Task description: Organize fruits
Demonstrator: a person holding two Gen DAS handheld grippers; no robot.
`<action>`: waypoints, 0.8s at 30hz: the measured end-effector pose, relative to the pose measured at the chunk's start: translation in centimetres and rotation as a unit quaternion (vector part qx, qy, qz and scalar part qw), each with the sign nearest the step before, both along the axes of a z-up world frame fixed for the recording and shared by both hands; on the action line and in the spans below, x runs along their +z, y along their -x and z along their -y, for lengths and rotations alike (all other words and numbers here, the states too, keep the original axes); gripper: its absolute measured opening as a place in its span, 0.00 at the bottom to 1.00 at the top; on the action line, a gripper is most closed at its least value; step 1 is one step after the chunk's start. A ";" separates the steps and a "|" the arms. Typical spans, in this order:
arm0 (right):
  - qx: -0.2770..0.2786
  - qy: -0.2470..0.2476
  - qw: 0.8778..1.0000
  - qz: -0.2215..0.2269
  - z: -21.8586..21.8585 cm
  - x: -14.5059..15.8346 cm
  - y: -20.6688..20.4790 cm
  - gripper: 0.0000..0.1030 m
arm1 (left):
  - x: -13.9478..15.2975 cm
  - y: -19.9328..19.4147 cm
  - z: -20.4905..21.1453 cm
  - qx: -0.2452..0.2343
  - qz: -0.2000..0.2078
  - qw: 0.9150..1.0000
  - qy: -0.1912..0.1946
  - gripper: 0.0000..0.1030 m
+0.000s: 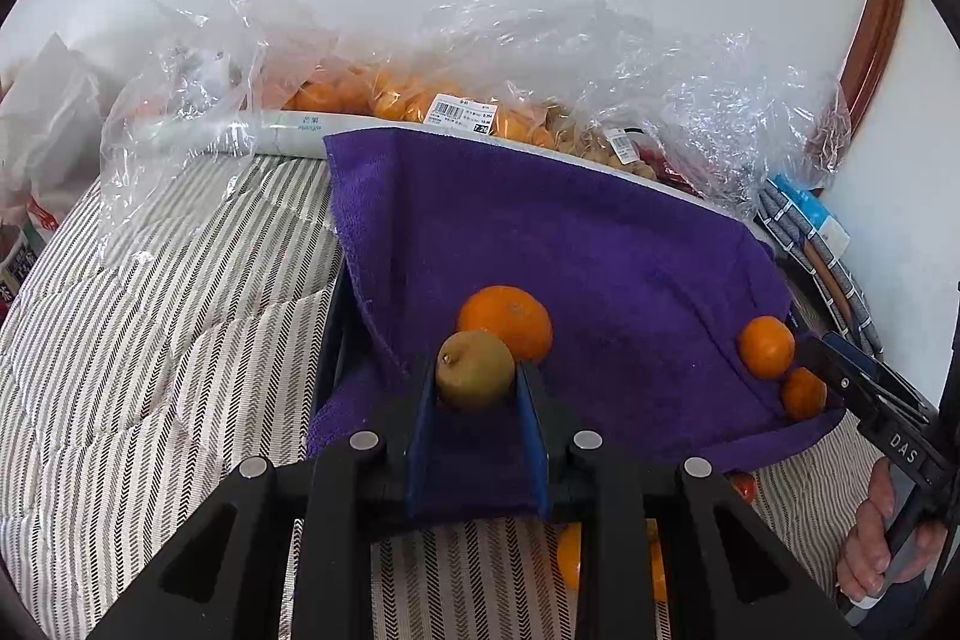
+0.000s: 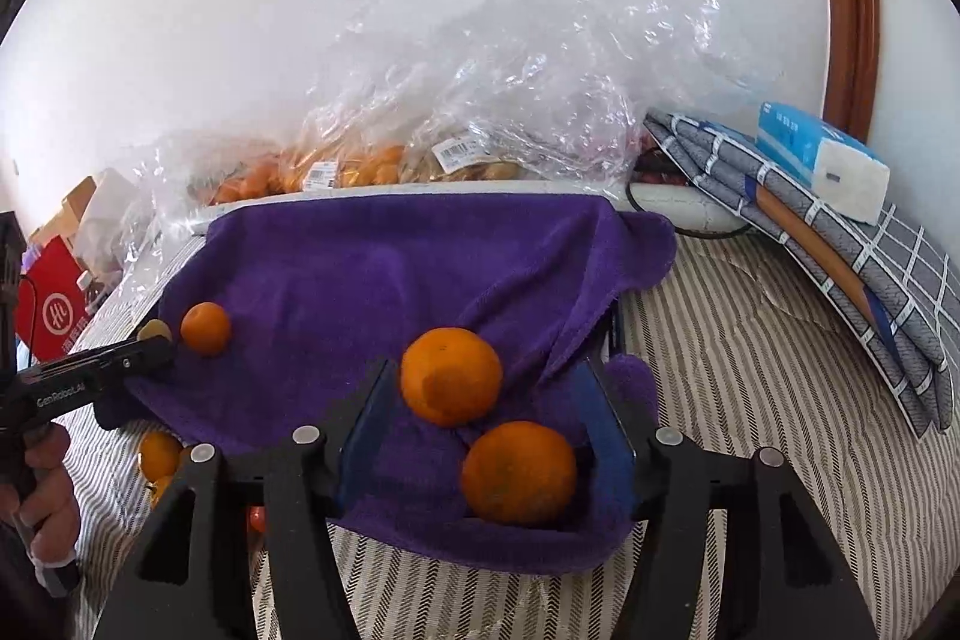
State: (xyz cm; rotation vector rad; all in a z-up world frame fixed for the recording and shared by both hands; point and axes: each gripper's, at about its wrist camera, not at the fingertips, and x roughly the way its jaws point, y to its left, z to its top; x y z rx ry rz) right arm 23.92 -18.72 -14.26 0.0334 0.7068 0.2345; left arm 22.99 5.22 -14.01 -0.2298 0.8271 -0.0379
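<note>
A purple towel (image 1: 570,244) lies draped over a low box on the striped bed. My left gripper (image 1: 475,382) is shut on a brown-green kiwi (image 1: 474,369) just above the towel, with an orange (image 1: 507,319) right behind it. In the right wrist view the left gripper (image 2: 150,343) shows at the left with the kiwi (image 2: 155,328) beside a small orange (image 2: 205,328). My right gripper (image 2: 486,400) is open over the towel (image 2: 372,274), with two oranges (image 2: 451,376) (image 2: 519,472) lying between its fingers. In the left wrist view it shows at the right (image 1: 840,364) by the same two oranges (image 1: 766,346) (image 1: 803,393).
Clear plastic bags of fruit (image 1: 420,100) (image 2: 384,166) lie along the wall behind the towel. More oranges (image 2: 157,454) and a small red fruit (image 1: 744,487) lie on the striped bedding (image 1: 150,340) in front of the towel. Folded grey bedding (image 2: 840,250) with a tissue pack (image 2: 822,160) is at the right.
</note>
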 end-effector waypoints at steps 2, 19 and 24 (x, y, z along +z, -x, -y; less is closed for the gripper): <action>0.002 0.007 1.000 0.009 -0.3 0.1 0.2 0.63 | 0.0 0.0 0.0 0.000 0.000 1.000 0.002 0.25; -0.024 -0.056 0.998 0.017 1.6 1.0 0.5 0.63 | 0.1 0.2 0.7 -0.015 0.010 1.000 -0.008 0.38; -0.023 -0.063 0.998 0.022 2.1 1.3 0.8 0.63 | 0.5 0.6 0.3 -0.011 0.025 1.000 0.006 0.40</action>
